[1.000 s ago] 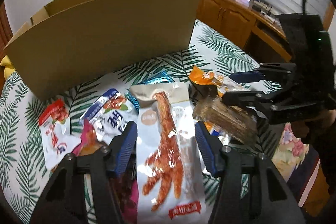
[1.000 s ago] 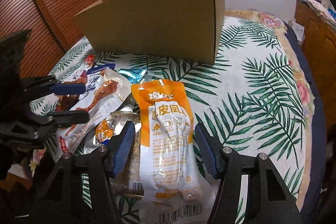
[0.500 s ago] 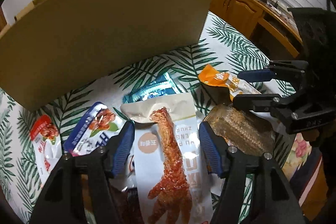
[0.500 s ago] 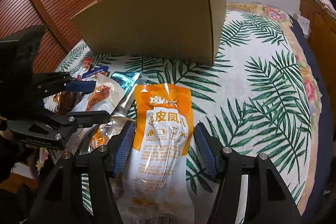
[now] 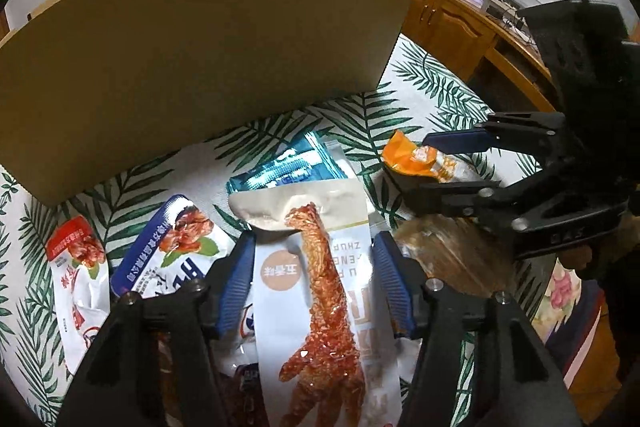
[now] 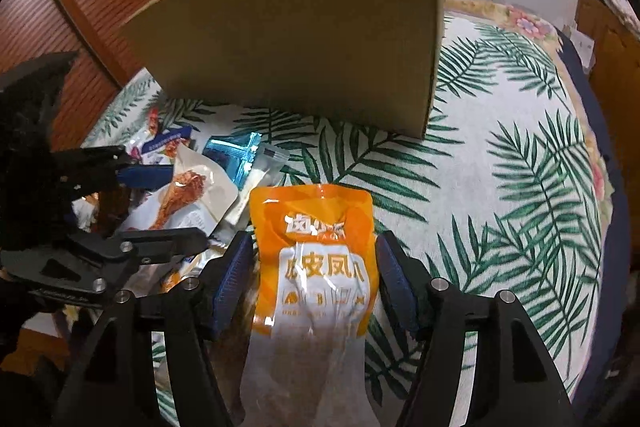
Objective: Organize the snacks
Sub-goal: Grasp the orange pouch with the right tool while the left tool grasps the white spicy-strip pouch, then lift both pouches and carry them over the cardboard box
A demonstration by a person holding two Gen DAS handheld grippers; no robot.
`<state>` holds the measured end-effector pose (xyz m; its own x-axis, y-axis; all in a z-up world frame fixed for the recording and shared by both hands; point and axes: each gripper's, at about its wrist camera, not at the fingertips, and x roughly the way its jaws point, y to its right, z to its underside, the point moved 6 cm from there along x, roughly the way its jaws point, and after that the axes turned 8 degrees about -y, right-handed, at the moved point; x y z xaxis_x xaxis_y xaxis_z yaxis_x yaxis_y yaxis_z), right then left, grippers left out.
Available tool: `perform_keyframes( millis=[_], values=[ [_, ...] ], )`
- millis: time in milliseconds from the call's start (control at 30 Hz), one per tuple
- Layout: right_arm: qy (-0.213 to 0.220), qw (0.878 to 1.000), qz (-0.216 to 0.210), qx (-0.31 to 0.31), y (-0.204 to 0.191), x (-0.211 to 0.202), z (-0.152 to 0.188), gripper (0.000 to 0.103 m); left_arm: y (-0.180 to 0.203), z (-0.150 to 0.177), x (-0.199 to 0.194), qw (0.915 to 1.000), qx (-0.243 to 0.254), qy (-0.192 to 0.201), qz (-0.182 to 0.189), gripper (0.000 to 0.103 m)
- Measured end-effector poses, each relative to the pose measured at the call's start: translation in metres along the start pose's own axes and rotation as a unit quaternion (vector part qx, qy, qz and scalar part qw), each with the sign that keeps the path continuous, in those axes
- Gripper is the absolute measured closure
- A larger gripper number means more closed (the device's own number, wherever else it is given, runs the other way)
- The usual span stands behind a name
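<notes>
A white pack printed with a red chicken foot (image 5: 316, 307) lies on a pile of snacks, between the blue pads of my left gripper (image 5: 314, 279). Its jaws are closing and the pads stand right at the pack's long edges; the pack looks flat and unsqueezed. My right gripper (image 6: 316, 279) straddles an orange snack pack (image 6: 316, 247) lying on the leaf-print cloth (image 6: 520, 167). Its jaws are opening, the pads beside the pack's edges. Each gripper shows in the other's view: right gripper (image 5: 410, 161), left gripper (image 6: 180, 207). An open cardboard box (image 5: 200, 67) stands just behind the snacks.
Around the left gripper lie a teal pack (image 5: 288, 167), a blue-and-white pack (image 5: 168, 247) and a red-and-white pack (image 5: 76, 267). A clear pack of brown snacks (image 5: 452, 259) lies under the right gripper. A wooden cabinet (image 5: 452, 23) is off to the right, a slatted door (image 6: 80, 7) left.
Both grippers have slid forward over their packs toward the box, which looms larger. The left jaws have narrowed onto the chicken foot pack; the right jaws have widened slightly.
</notes>
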<state>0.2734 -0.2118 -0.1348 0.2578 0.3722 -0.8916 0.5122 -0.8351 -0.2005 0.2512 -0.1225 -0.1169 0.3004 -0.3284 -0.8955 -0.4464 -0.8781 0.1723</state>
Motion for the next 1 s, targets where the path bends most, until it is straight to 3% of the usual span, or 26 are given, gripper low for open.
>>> perform_keyframes(
  millis=[167, 200, 233, 433, 633, 733, 1000],
  values=[
    [-0.018, 0.998, 0.045, -0.033, -0.01, 0.009, -0.005, 0.037, -0.003, 0.002, -0.01, 0.9999, -0.001, 0.013, -0.004, 0.048],
    [-0.021, 0.998, 0.054, -0.039, -0.011, 0.011, -0.005, 0.037, -0.003, 0.002, -0.011, 0.9999, -0.001, 0.015, -0.007, 0.064],
    [-0.024, 0.997, 0.061, -0.044, -0.012, 0.012, -0.006, 0.039, -0.006, 0.002, -0.013, 0.9998, -0.004, 0.016, -0.01, 0.067],
    [-0.019, 0.994, 0.094, -0.053, -0.01, 0.012, -0.005, 0.059, -0.008, 0.003, -0.008, 0.9999, -0.01, 0.008, -0.004, 0.066],
    [0.004, 0.995, 0.093, -0.042, -0.006, 0.003, -0.003, 0.06, -0.009, -0.003, 0.001, 0.9999, -0.003, -0.005, -0.013, 0.057],
    [0.03, 0.996, 0.082, -0.032, -0.003, -0.013, -0.004, 0.061, -0.008, -0.002, 0.0, 0.9999, 0.004, -0.004, -0.013, 0.066],
    [0.077, 0.993, 0.09, -0.026, -0.006, -0.046, -0.005, 0.061, -0.008, 0.007, -0.016, 0.9992, 0.004, 0.03, -0.025, 0.069]
  ],
)
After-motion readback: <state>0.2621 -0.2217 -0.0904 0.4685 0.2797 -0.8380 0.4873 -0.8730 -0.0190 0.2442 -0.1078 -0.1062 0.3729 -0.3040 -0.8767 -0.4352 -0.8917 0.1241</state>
